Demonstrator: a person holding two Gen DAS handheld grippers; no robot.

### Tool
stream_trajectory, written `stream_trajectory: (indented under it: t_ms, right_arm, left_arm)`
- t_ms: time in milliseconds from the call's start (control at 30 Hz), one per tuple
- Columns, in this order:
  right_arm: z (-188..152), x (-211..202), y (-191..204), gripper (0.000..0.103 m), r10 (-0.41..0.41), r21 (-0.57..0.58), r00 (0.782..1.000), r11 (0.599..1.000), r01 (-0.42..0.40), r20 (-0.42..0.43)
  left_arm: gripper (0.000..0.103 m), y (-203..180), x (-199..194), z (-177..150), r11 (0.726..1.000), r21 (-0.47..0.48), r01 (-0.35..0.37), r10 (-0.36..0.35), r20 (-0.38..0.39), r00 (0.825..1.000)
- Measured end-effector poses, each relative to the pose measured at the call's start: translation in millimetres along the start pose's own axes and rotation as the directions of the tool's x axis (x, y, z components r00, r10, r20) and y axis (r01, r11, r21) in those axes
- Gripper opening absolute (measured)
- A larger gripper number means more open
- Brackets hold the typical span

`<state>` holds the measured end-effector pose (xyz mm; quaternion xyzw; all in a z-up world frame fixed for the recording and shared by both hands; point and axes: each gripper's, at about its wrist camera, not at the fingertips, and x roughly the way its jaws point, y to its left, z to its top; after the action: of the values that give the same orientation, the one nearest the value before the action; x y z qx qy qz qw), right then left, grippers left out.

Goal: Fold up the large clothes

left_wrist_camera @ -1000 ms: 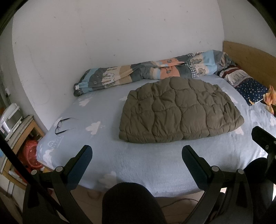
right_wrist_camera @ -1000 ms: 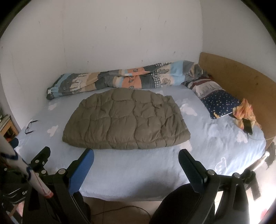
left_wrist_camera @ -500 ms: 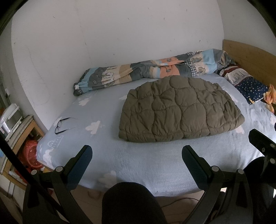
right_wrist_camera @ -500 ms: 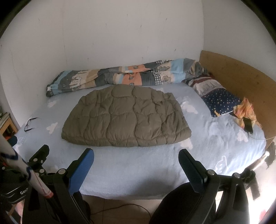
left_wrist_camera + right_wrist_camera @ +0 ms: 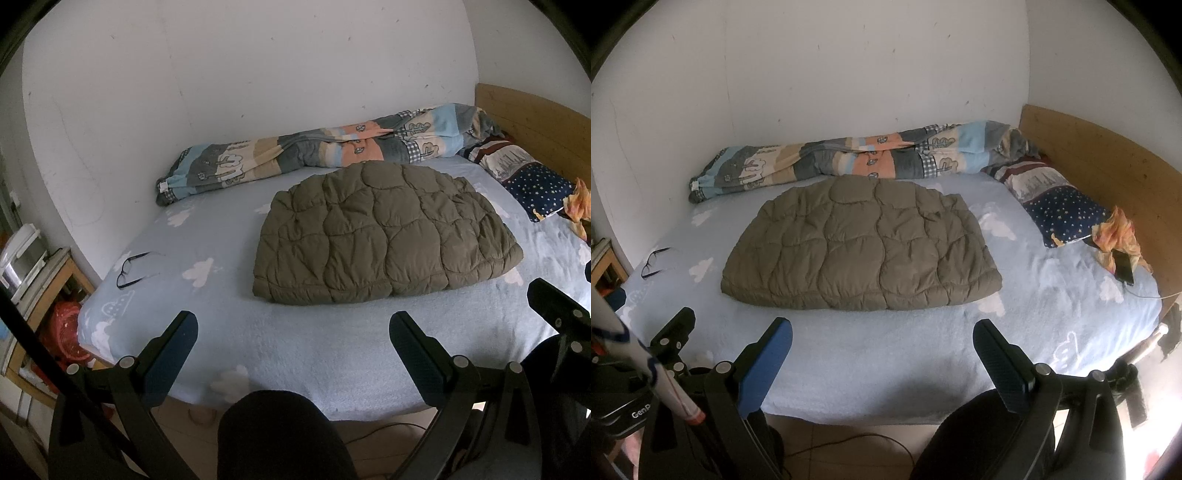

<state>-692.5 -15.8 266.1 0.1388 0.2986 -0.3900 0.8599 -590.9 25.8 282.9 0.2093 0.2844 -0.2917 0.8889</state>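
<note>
Across the bed (image 5: pixel 229 332), the olive quilted coat (image 5: pixel 384 236) lies flat mid-mattress, already folded into a compact pad. Over the last second it has barely shifted in view, so I judge folding finished. Both my left hand-held gripper (image 5: pixel 293 341) and right hand-held gripper (image 5: pixel 882 347) hang wide open, empty, near the bed edge, well apart from it. Glasses (image 5: pixel 131 267) lie far left.

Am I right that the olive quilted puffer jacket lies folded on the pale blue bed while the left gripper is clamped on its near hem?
Not quite: the olive quilted puffer jacket lies folded on the pale blue bed, but the left gripper is open and clear of it, as the left wrist view shows.
</note>
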Motion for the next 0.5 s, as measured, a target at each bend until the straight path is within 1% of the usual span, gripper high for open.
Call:
stream_trajectory:
  t_ms: [300,500]
  right_arm:
    - [1,0,1,0.1,-0.001,0.001,1.0,1.0,0.001,0.0]
    - [-1,-1,2,0.1,0.005,-0.011,1.0,1.0,-0.005,0.003]
  left_arm:
    - [0.103,3,-1,-1,1.0,0.001,-0.001,0.001,0.005,1.0]
    - [0.103,12,-10,-6,1.0,-0.008,-0.016,0.016,0.028,0.999]
